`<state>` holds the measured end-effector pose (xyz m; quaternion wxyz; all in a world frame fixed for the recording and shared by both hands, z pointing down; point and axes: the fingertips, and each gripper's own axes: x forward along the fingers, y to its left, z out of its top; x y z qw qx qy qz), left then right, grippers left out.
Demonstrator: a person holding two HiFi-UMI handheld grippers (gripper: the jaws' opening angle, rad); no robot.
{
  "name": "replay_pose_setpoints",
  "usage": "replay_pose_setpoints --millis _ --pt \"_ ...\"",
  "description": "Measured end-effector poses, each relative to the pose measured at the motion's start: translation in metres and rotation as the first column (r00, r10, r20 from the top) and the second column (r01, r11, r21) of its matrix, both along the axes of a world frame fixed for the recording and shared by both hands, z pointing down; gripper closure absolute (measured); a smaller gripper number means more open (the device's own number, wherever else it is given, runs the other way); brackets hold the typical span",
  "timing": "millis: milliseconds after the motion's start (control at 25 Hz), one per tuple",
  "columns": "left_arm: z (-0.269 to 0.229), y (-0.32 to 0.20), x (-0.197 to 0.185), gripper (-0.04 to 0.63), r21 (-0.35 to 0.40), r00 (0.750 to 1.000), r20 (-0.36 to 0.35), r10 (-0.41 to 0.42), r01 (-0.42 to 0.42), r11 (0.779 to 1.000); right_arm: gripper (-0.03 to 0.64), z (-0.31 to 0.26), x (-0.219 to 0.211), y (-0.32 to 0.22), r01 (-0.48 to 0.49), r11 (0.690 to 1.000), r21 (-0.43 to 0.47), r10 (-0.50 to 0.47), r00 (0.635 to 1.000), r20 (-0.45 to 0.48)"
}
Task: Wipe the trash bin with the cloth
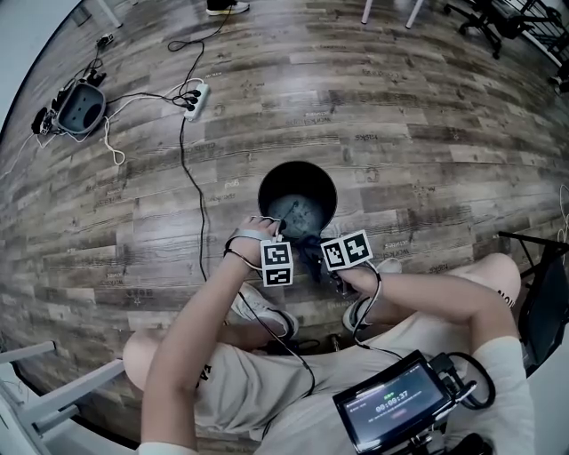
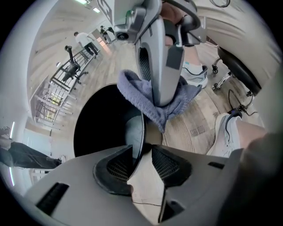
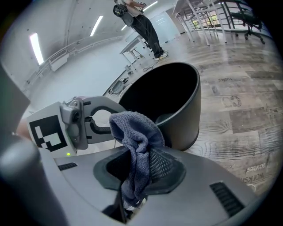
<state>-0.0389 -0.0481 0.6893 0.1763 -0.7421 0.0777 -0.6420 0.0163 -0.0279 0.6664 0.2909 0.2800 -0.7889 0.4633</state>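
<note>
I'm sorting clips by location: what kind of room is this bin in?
Probably an open office or lab workspace: a wood-look plank floor, wheeled office chairs at the edge, and a power strip with cables trailing across the floor.

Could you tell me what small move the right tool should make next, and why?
Probably bring the right tool forward until the cloth it grips presses on the trash bin wall near the rim. The left tool is shut on the rim, steadying the bin, while the cloth appears just short of its surface.
</note>
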Motion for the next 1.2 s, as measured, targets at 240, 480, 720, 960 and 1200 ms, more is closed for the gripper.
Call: replay_pose_setpoints --millis 240,480,720,960,1200 --pt "0.001 0.003 0.005 0.451 0.005 1.000 -0.026 0.011 -0.010 1.000 0.537 0.023 -0.002 -0.007 0.022 1.000 0.011 -0.021 0.999 -0.025" --pt "0.000 0.004 0.006 0.449 0.010 0.999 -0.041 0.013 -0.013 1.000 0.537 0.054 0.000 -0.007 0.039 0.999 0.020 -0.038 0.997 -0.066" --pt "0.000 0.003 0.004 0.449 0.005 0.999 -0.042 0.000 0.000 1.000 0.537 0.089 -0.002 -0.006 0.023 1.000 0.007 -0.022 0.995 -0.098" --pt "0.001 0.003 0.005 0.449 -0.001 0.999 -0.045 0.001 -0.001 1.000 0.537 0.131 -0.007 -0.005 -0.020 1.000 -0.002 0.019 0.994 -0.110" --pt "0.001 0.002 0.004 0.449 -0.007 0.999 -0.049 0.002 -0.002 1.000 0.537 0.166 -0.011 -0.004 -0.044 0.999 -0.002 0.044 0.990 -0.136"
